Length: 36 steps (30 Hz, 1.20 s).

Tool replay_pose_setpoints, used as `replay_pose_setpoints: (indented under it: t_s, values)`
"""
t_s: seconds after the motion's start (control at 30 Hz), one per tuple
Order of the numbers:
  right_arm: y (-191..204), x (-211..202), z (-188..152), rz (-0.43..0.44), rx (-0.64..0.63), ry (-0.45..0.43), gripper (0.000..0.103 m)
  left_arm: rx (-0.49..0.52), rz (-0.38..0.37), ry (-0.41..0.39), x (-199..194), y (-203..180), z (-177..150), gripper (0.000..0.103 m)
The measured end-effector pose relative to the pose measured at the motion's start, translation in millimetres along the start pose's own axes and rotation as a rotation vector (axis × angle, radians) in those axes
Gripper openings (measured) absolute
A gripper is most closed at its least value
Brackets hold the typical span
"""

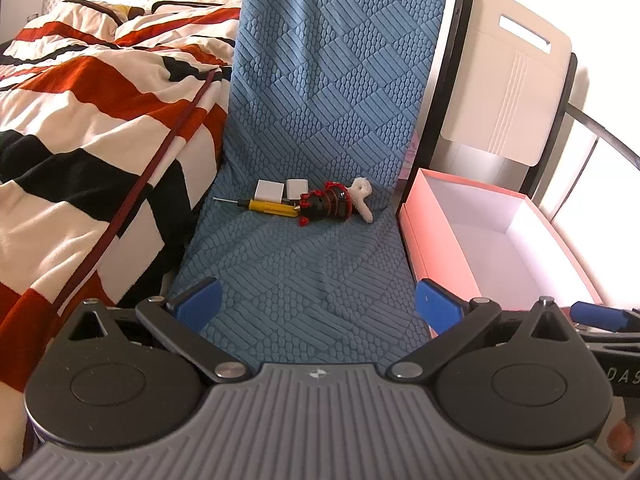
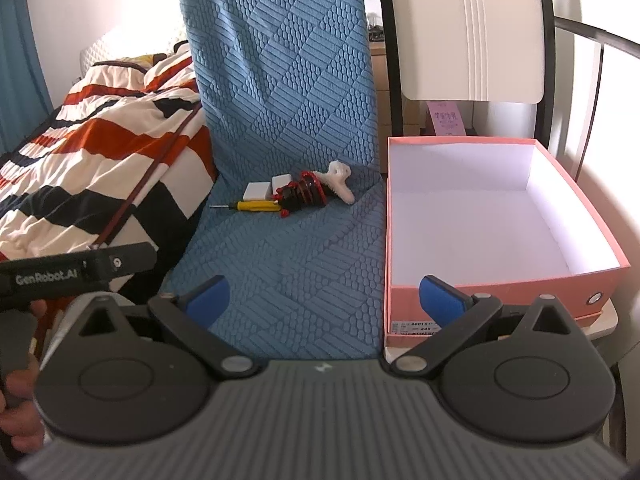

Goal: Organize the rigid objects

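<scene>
Two white blocks [image 1: 270, 190], a yellow screwdriver [image 1: 264, 206], a black-and-red toy [image 1: 330, 204] and a white piece [image 1: 362, 196] cluster on my blue chair [image 1: 304, 264]; pink box [image 2: 500, 284] right. Left gripper [image 1: 318, 306] and right gripper [image 2: 324, 300] both spread, holding nothing.

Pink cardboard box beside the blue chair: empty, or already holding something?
Empty. The pink cardboard box shows only bare white floor and walls in the right wrist view; its lid is off.

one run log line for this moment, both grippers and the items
left gripper: open, empty | right gripper: open, empty | screwdriver, two white blocks on blue chair | pink box: empty
</scene>
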State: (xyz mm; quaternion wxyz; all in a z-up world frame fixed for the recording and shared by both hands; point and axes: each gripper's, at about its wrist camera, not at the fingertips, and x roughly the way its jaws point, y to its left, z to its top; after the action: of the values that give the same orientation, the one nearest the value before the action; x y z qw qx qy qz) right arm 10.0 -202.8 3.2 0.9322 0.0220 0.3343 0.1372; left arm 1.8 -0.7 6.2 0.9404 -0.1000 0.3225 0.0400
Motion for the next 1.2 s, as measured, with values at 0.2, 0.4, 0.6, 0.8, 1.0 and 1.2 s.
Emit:
replay_pose_setpoints:
  t_s: [0.2,0.4,0.6,0.8,1.0,1.2]
  values:
    - [4,0,0,0.002,-0.017,0.009,0.103,-0.007,0.000,0.004,0,0,1,0.103]
    - [4,0,2,0.006,-0.013,0.018,0.103,-0.009,-0.007,0.003,-4,1,1,0.103]
    - [8,-2,5,0.009,-0.026,0.017,0.103,-0.022,-0.015,0.000,-8,5,2,0.103]
    - [12,-5,7,0.016,-0.027,0.015,0.103,-0.024,-0.019,-0.004,-13,6,2,0.103]
    - [15,-7,5,0.013,-0.032,0.013,0.103,-0.015,-0.021,-0.015,-18,5,0,0.103]
    - [16,-9,4,0.010,-0.038,0.010,0.103,-0.018,-0.018,-0.017,-23,7,-3,0.103]
